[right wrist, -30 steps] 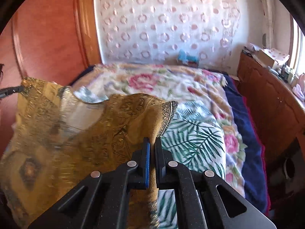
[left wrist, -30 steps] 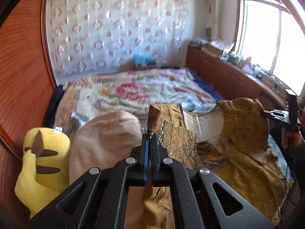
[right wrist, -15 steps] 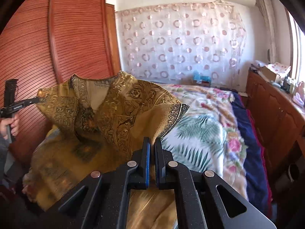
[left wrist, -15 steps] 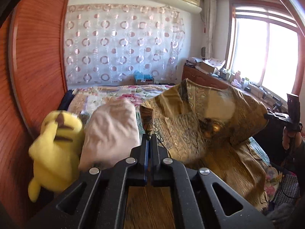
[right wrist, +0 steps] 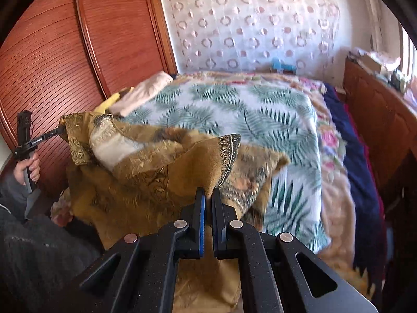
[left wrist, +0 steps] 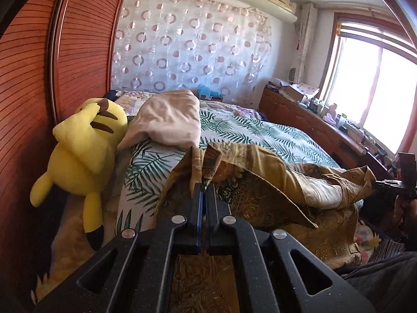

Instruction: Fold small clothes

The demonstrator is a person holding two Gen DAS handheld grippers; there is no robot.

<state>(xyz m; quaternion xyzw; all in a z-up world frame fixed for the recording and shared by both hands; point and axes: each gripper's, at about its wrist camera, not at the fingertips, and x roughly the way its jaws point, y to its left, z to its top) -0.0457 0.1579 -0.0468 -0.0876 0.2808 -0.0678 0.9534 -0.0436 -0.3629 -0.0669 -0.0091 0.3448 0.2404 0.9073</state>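
A small mustard-gold patterned garment [left wrist: 263, 190] with a pale lining hangs stretched between my two grippers over the near end of the bed. My left gripper [left wrist: 204, 189] is shut on one corner of it. My right gripper [right wrist: 208, 195] is shut on the other corner, which has a dark ornamental trim. The garment [right wrist: 146, 172] sags in the middle and drapes down past the bed's near edge. The right gripper shows in the left wrist view [left wrist: 391, 182] at the far right, and the left gripper shows in the right wrist view [right wrist: 58, 130] at the far left.
The bed has a palm-leaf sheet [right wrist: 234, 109] over a floral blanket [right wrist: 331, 140]. A yellow plush toy [left wrist: 83, 151] and a beige pillow [left wrist: 169, 120] lie at the bed's left side by the wooden wardrobe [left wrist: 28, 104]. A wooden cabinet [left wrist: 312, 125] with clutter runs under the window.
Both grippers have swung the garment up and then brought it down lower toward the near end of the bed. It now sags low instead of standing high. Both stay shut.
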